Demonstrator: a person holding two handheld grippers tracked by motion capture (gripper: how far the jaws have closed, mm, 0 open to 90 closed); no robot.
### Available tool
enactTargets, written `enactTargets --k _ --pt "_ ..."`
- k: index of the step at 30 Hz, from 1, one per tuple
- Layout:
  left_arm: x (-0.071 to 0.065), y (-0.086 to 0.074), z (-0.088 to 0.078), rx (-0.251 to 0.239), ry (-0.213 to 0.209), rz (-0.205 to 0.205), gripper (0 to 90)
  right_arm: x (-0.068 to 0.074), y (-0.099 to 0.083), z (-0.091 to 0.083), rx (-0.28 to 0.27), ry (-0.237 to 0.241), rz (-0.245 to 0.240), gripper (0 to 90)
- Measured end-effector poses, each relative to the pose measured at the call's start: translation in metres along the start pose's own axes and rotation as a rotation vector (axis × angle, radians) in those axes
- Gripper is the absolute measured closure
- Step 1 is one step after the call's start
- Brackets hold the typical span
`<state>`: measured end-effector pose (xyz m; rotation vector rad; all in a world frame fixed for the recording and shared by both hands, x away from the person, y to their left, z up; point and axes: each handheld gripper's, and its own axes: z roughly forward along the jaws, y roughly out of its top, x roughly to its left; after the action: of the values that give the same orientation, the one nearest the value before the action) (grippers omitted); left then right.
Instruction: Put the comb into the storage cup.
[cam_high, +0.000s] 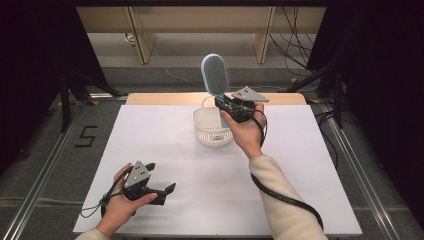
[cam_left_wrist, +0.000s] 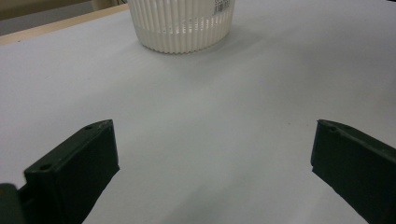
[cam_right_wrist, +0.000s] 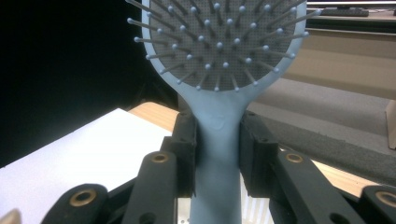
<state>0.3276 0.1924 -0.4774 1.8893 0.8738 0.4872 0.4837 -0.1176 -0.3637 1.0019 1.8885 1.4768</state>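
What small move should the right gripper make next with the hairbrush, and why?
Probably lower it straight down. The right gripper clamps the blue hairbrush by its handle, head up, just above the white slatted basket, so the handle end looks about lined up with the opening. The left gripper rests open on the white table, well clear.

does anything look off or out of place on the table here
Nothing stands out. The white basket sits upright on the white table, unspilled. The right hand-held gripper clamps the blue hairbrush by its handle, head up above the basket, bristles intact. The left hand-held gripper rests open, with nothing between its jaws.
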Motion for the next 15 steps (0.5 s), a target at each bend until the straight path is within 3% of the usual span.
enactTargets --k 15 --pt "0.0 0.0001 -0.0001 -0.001 0.0 0.0 0.2 -0.003 -0.0016 0.0058 0.002 0.002 0.0 70.5"
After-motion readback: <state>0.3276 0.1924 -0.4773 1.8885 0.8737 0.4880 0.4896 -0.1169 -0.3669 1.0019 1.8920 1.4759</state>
